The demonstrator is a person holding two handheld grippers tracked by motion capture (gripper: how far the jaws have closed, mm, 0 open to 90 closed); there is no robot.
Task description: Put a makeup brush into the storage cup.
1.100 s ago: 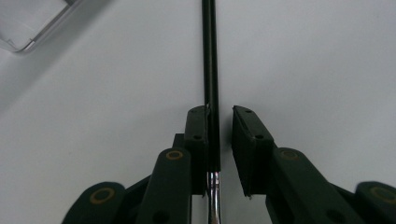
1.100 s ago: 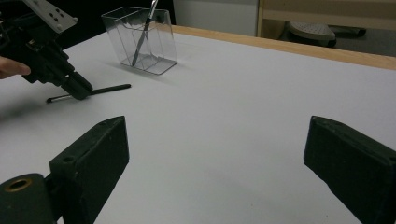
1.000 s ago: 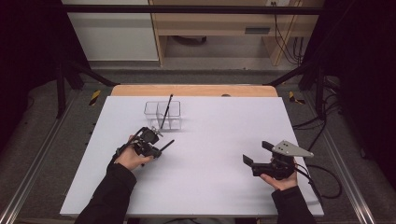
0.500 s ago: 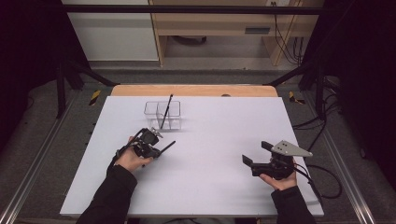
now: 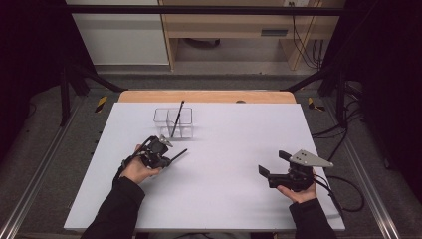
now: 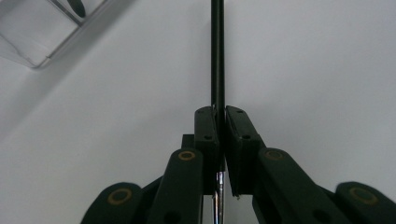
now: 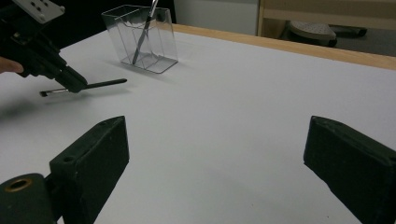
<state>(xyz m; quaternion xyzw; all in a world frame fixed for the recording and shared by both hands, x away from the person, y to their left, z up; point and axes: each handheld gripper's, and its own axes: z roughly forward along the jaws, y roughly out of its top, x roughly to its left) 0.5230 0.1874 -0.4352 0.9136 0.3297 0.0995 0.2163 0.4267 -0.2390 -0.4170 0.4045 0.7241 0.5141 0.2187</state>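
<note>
The left gripper [image 6: 219,128] clamps a thin black brush [image 6: 217,51] near the clear plastic divided container [image 5: 173,123] on the white table [image 5: 239,199]. The right gripper [image 7: 215,154] stands wide apart, holding nothing. No writing is legible.

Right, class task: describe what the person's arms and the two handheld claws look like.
Both arms wear black long sleeves. The left claw is black with flat rectangular pads and brass-coloured pivot rings. The right claw is black too, topped by a grey three-cornered plate, and trails a black cable.
</note>
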